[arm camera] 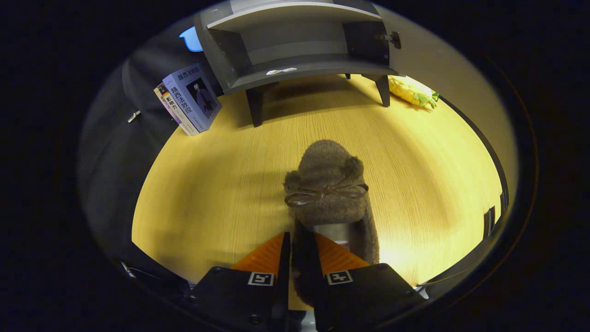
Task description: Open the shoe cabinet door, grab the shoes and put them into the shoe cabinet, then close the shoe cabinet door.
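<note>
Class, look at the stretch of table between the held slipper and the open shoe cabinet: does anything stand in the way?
Nothing visible does. The tool is shut on the brown slipper, pinching its side wall. Bare table runs ahead to the shoe cabinet, whose door is open. The books and the yellow toy lie off to its sides.

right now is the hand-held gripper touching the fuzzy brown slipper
Touching. In the gripper view, the hand-held gripper has both fingers pressed on the heel rim of the fuzzy brown slipper.
</note>
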`<action>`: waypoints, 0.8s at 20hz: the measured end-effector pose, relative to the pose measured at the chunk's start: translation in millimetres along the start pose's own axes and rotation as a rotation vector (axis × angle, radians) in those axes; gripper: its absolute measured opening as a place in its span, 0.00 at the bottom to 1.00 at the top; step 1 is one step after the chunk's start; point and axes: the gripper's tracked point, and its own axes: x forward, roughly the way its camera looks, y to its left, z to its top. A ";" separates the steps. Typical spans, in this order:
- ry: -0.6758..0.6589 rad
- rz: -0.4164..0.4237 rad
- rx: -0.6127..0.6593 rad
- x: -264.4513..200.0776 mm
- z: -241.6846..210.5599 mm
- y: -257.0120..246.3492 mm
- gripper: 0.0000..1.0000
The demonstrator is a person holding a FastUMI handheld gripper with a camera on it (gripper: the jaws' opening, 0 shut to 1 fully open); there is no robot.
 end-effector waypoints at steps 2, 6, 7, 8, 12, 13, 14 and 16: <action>-0.037 -0.016 -0.017 8.3 7.0 -4.7 0.26; -0.109 -0.017 -0.005 23.9 25.8 -6.7 0.24; -0.122 -0.037 0.005 30.5 30.6 -12.2 0.25; -0.124 -0.040 0.021 37.6 33.7 -16.6 0.27; -0.171 -0.048 0.025 47.6 52.6 -18.0 0.27; -0.177 -0.053 0.016 51.0 55.3 -18.2 0.27; -0.183 -0.060 0.007 52.6 57.8 -18.8 0.27; -0.190 -0.077 -0.009 58.6 60.1 -21.1 0.27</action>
